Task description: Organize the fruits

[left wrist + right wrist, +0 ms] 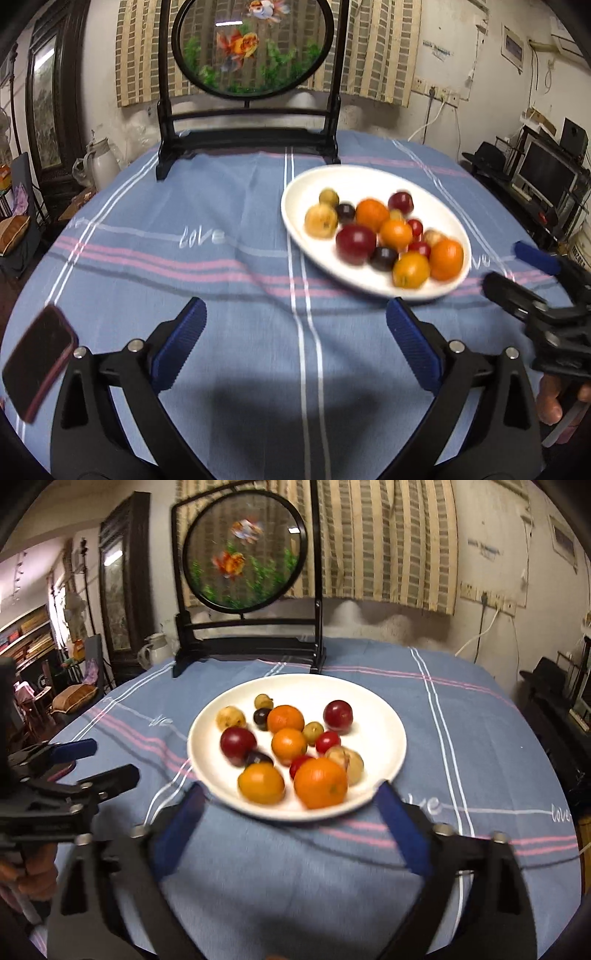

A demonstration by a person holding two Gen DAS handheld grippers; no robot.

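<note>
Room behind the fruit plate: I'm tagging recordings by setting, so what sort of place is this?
Probably a lived-in home. A cloth-covered table bears a goldfish screen, with a curtained window behind and cluttered shelves at the side.

Black claw [295, 325] frames, ribbed blue pads [181, 343], silver screws.

goldfish screen on a dark stand [251, 48], phone [38, 360] at the blue striped tablecloth's [221, 280] edge, white jug [101, 162] behind

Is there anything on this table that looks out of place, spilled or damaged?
Nothing stands out. All the fruit lies inside the white plate, none spilled onto the blue tablecloth. A phone lies near the table's left edge, apart from the plate.
</note>
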